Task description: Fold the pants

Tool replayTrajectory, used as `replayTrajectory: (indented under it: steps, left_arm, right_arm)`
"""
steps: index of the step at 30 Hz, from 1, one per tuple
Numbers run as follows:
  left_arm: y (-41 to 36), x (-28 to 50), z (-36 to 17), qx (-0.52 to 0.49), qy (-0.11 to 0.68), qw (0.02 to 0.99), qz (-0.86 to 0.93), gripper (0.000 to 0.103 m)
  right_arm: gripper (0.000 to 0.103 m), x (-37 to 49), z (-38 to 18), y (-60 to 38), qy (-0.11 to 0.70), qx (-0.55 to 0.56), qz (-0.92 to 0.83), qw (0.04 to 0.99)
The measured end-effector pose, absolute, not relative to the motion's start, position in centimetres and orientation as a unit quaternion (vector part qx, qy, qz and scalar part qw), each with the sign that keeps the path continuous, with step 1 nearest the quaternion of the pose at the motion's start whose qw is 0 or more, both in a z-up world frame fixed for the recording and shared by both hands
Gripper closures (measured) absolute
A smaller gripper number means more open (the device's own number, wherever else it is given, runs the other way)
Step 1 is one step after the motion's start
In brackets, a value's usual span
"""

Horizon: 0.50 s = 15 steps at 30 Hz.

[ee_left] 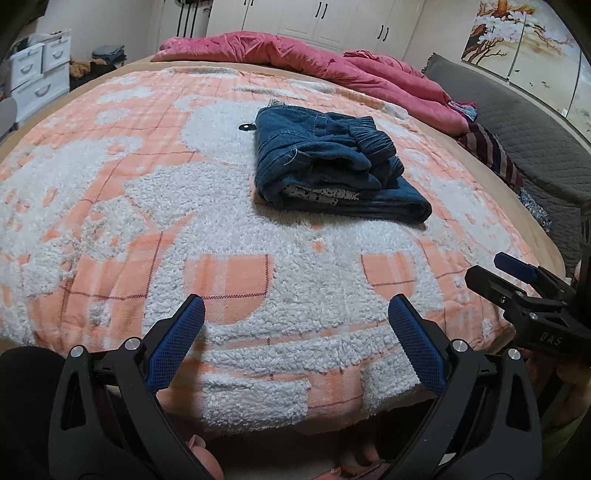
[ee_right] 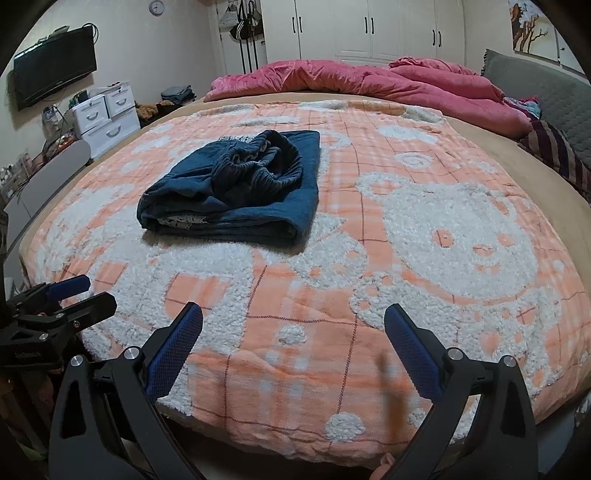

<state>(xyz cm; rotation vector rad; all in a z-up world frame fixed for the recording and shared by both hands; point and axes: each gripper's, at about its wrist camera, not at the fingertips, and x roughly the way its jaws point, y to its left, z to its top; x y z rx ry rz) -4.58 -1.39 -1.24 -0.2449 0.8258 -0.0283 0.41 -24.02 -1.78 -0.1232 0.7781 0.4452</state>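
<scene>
1. Denim-blue pants [ee_left: 334,162] lie folded into a thick bundle on the bed's orange-and-white fleece blanket [ee_left: 229,236], toward the middle of the bed; the elastic waistband sits bunched on top, and a patterned white lining shows at the near folded edge
2. Left gripper [ee_left: 295,325] hovers over the near edge of the blanket, well apart from the pants; its blue-padded fingers [ee_left: 177,343] are spread wide and hold nothing
3. Right gripper [ee_right: 293,325] hovers beside it over the same near edge, also well apart from the pants; its fingers [ee_right: 415,354] are likewise spread wide and empty
4. Each gripper appears at the side of the other's wrist view, level with it
5. A pink quilt [ee_right: 369,83] lies crumpled along the far side of the bed, apart from the pants
6. White wardrobe doors [ee_right: 369,26] stand behind the bed, and white drawer units [ee_right: 105,114] stand on the left
</scene>
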Motion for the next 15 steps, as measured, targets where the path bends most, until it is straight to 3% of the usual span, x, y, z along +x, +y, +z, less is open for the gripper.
replayTrajectory:
  steps: [15]
  left_arm:
    - [-1.48,-4.68,-1.00,-0.109,0.400,0.910,-0.004,0.010]
  right_arm:
    - [0.005,0.59,-1.97,-24.08,0.379,-0.055,0.217,0.898]
